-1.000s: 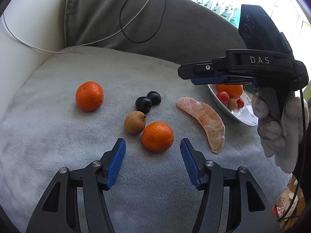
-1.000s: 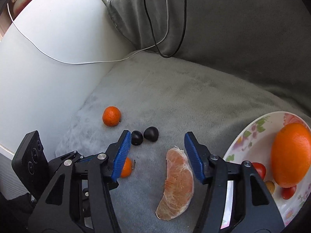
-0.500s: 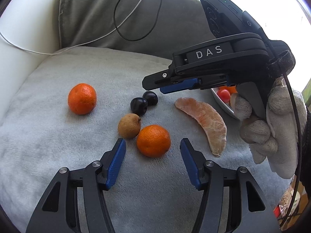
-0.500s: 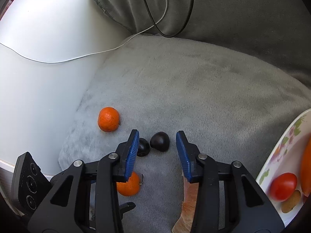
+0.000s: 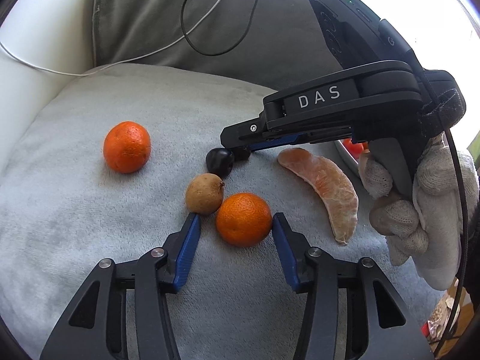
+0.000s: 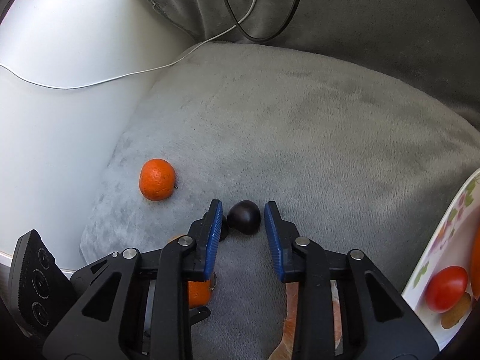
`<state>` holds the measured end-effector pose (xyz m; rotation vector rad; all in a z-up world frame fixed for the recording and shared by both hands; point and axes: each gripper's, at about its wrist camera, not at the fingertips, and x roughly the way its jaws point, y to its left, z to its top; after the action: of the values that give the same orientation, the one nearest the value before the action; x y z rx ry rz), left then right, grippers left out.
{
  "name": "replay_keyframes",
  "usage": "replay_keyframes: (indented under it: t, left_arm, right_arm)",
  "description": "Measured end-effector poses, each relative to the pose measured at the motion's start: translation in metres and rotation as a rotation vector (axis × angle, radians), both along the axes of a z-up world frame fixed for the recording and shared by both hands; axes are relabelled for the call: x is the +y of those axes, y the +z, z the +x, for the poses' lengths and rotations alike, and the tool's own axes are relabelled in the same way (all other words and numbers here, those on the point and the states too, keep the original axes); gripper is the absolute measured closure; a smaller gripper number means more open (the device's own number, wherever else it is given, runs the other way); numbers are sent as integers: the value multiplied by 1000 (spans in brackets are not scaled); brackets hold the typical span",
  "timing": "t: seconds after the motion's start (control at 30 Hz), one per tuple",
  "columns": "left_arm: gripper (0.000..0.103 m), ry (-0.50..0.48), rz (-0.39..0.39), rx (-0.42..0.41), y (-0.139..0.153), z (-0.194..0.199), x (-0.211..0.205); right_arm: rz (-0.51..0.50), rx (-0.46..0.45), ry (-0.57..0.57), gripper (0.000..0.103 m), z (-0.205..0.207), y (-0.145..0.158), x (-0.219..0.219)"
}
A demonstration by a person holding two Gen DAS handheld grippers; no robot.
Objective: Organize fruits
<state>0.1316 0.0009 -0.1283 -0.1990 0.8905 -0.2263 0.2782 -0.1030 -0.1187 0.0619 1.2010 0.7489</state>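
My left gripper [image 5: 234,225] is open, its blue pads on either side of a mandarin [image 5: 243,219] on the grey cushion; the right pad touches or nearly touches it. A brown round fruit [image 5: 204,193] touches the mandarin's left. My right gripper [image 6: 243,210] is open with its pads around a dark plum [image 6: 243,216], not touching it; it also shows in the left wrist view [image 5: 237,150]. A second dark plum [image 5: 219,161] lies beside it. Another mandarin [image 5: 126,146] sits far left. A peeled citrus segment [image 5: 327,186] lies at right.
A flowered plate [image 6: 444,231] at the right holds a red tomato [image 6: 446,284] and other fruit. Black and white cables [image 5: 210,24] hang over the grey back cushion. A white armrest [image 6: 60,105] borders the cushion on the left.
My left gripper moved forward so its pads flank the near mandarin. My right gripper came down and forward and narrowed around a dark plum.
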Motion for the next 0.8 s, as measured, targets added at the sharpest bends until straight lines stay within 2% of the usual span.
replay_keyframes:
  t: [0.1, 0.17, 0.43, 0.8]
  left_arm:
    - [59, -2, 0, 0, -1, 2, -1]
    - [68, -8, -20, 0, 0, 2, 0]
    - [69, -2, -35, -6, 2, -3, 4]
    - [69, -6, -48, -49, 20, -20, 4]
  right_arm:
    - [-4, -10, -1, 78, -1, 1, 2]
    - [-4, -13, -3, 80, -2, 2, 1]
    - [23, -21, -22, 82, -6, 6, -7]
    - [59, -94, -41, 82, -30, 32, -25]
